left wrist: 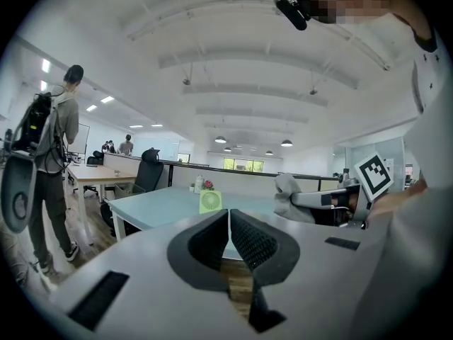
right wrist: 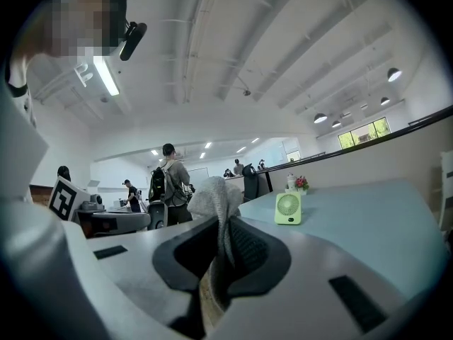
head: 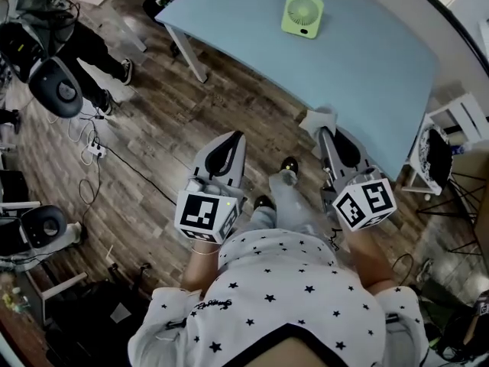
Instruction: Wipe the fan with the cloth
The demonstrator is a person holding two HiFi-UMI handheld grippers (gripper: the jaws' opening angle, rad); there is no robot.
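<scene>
Green desk fan, upright on the far side of pale blue table, well apart from both grippers.
Likely light, tippable: steady its casing. Soft grey cloth pinched in right gripper; left gripper closed, empty.

Open-plan office w/ dark wood-plank floor, pale blue tabletop on white legs, black office chair behind it. White ceiling w/ pendant lamps, cables across the floor.

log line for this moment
right gripper: shut on cloth | left gripper: shut, empty | fan: upright on table, untouched | wiping: not started
</scene>
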